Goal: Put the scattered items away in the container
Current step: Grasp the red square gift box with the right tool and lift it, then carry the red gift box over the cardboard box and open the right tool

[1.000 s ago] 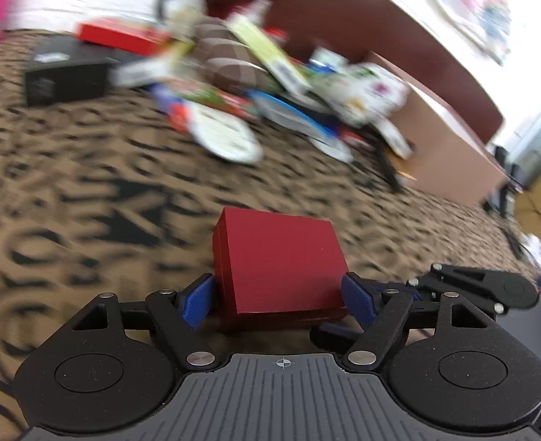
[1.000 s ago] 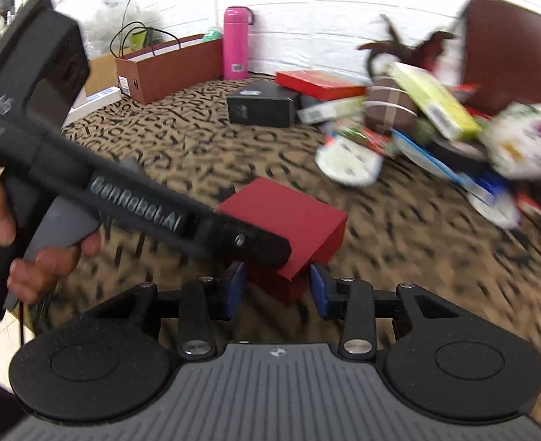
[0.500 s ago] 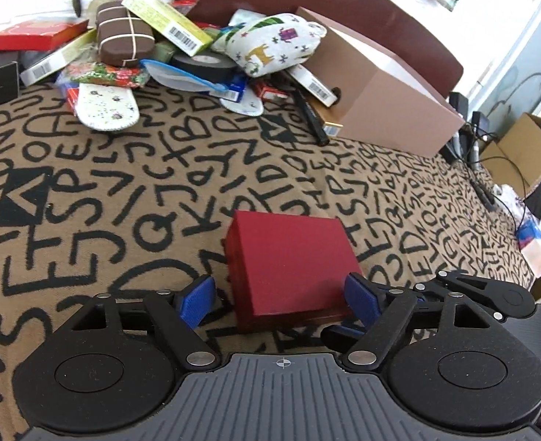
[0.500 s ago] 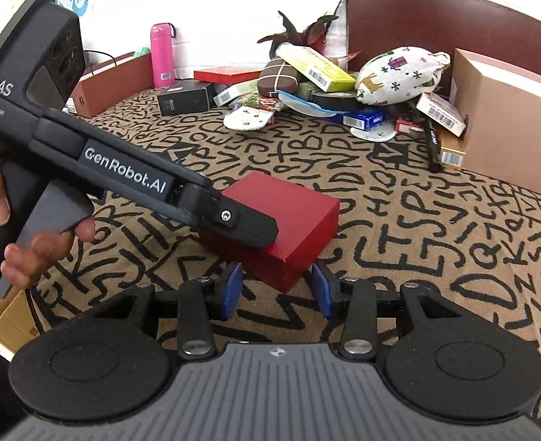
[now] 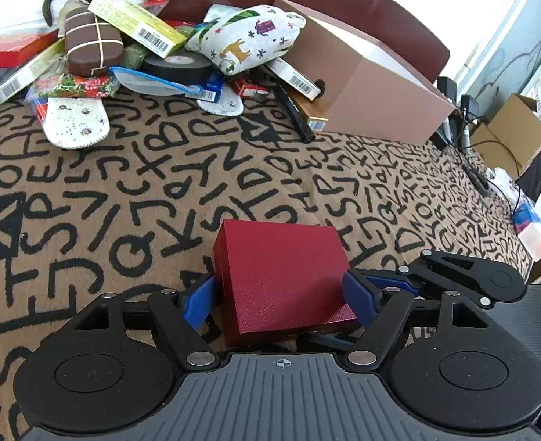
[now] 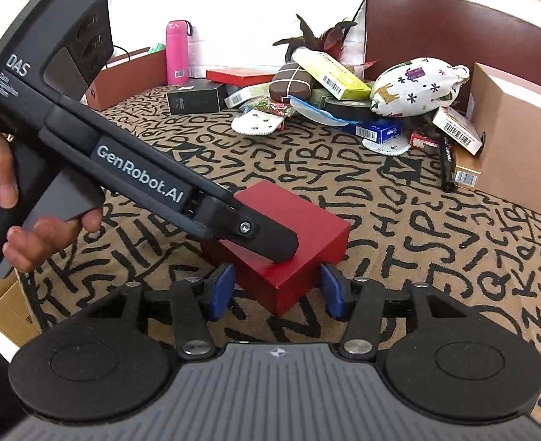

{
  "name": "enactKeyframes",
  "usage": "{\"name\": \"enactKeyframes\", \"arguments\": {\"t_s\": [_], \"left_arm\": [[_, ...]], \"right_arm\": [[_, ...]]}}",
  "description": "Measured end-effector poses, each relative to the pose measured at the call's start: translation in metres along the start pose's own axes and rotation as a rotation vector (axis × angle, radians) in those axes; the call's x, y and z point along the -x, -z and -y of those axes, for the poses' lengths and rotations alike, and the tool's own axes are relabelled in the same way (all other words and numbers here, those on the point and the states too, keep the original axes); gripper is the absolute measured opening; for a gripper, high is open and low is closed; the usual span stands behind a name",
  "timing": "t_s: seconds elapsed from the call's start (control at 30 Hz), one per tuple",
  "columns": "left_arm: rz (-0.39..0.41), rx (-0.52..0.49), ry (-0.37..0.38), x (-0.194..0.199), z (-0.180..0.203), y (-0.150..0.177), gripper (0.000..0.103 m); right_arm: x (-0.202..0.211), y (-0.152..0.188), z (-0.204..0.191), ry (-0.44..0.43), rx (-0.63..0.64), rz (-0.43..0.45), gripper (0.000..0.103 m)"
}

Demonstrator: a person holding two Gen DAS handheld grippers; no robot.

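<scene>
A red box lies on the letter-patterned cloth. My left gripper straddles its near end, blue pads close to both sides. In the right wrist view the same red box sits with one corner between my right gripper's open pads, which stand apart from it. The left gripper's finger lies across the box's top there. The right gripper's arm shows beside the box in the left wrist view. A pinkish-brown container box stands far right.
A heap of items lies at the back: a yellow-green carton, a brown wrapped block, a printed white pouch, black tape, a black pen. A pink bottle, a black box.
The blur has gone and both views have swung right, bringing the container box into view. The right gripper's pads have spread wider around the red box's corner.
</scene>
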State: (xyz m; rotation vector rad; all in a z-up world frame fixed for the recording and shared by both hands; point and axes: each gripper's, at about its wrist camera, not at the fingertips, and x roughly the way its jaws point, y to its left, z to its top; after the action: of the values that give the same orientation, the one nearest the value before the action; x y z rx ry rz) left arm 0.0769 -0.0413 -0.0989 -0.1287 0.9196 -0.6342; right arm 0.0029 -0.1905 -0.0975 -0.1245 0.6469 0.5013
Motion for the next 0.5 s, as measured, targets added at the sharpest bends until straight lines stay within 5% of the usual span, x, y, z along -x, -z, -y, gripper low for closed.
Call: {"name": "enactKeyframes", "arguments": {"t_s": [0.17, 0.5], "left_arm": [[0.025, -0.044, -0.049, -0.001, 0.018, -0.013, 0.081], [0.147, -0.171, 0.020, -0.004, 0.084, -0.092, 0.079]], "right_arm": [[-0.003, -0.004, 0.006, 0.006, -0.035, -0.008, 0.060], [0.043, -0.040, 0.060, 0.119, -0.049, 0.122, 0.059]]}}
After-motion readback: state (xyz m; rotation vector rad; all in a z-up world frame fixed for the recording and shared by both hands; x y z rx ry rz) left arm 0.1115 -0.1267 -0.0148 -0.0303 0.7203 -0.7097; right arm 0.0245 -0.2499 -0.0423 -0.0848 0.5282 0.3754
